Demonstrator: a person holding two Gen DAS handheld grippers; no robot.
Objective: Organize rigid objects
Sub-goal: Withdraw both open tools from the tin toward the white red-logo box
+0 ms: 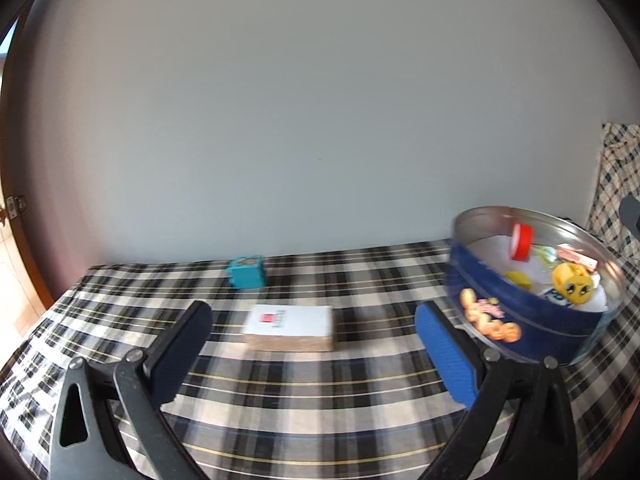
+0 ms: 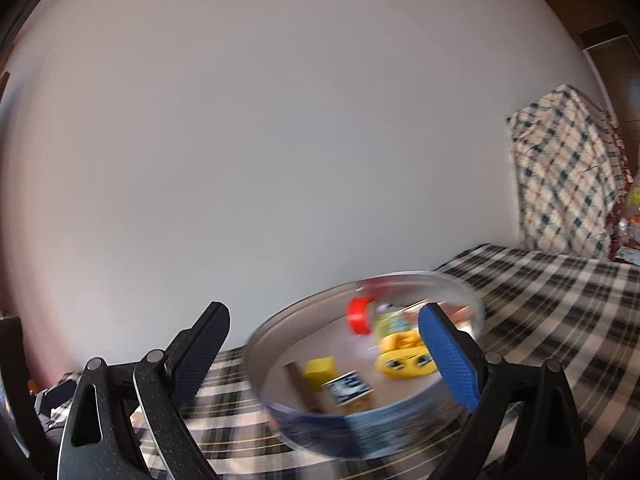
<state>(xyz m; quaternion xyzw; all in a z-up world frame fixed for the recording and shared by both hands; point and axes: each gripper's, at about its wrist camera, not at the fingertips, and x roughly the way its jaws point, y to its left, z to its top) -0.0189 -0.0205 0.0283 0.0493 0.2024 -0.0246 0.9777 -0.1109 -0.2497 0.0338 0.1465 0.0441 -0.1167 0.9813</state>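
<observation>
A flat white box lies on the plaid-covered desk, just beyond the left gripper, its fingers spread. The right gripper, fingers also spread, hangs over a round blue metal tin of small toys.

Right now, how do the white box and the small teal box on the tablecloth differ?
The white box is flat, wide and near the left tongs; the teal box is smaller, cube-like and farther back by the wall. The white box has a red mark on top; the teal box a round emblem. Both sit outside the tin.
</observation>
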